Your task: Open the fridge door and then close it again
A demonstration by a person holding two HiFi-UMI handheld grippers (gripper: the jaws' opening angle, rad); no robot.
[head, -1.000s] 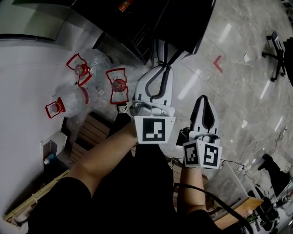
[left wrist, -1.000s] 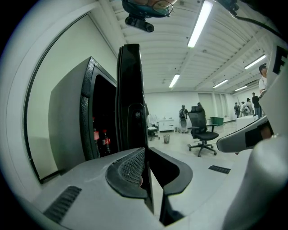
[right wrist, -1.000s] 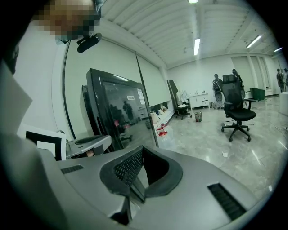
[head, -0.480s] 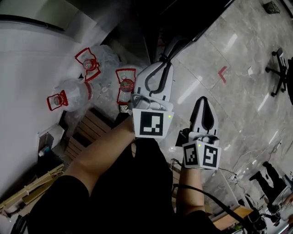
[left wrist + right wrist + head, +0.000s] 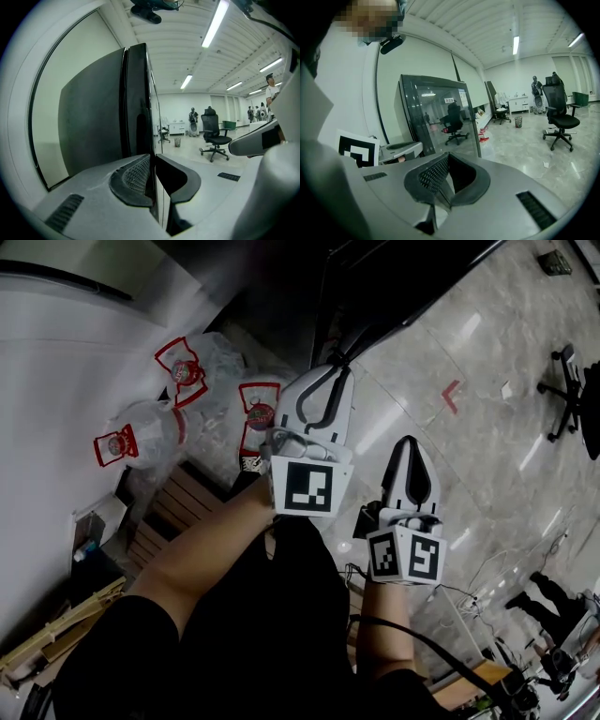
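The black fridge door (image 5: 394,287) stands tall at the top of the head view, and its thin edge runs up the middle of the left gripper view (image 5: 136,108). My left gripper (image 5: 336,367) is shut on that door edge, one pad on each face (image 5: 152,161). My right gripper (image 5: 410,442) hangs beside it over the marble floor, shut with nothing between its jaws (image 5: 447,161). In the right gripper view the glass front of the fridge door (image 5: 436,112) reflects the room, and the left gripper's marker cube (image 5: 356,147) shows at the left.
Three large water bottles with red handles (image 5: 178,371) (image 5: 117,442) (image 5: 258,413) lie by the white wall, over a wooden pallet (image 5: 173,507). A red arrow mark (image 5: 452,395) is on the floor. An office chair (image 5: 213,136) and people (image 5: 192,119) are far off.
The left gripper has kept hold of the door edge. The door and the fridge's dark front have shifted to the right in the head view. The right gripper has barely moved.
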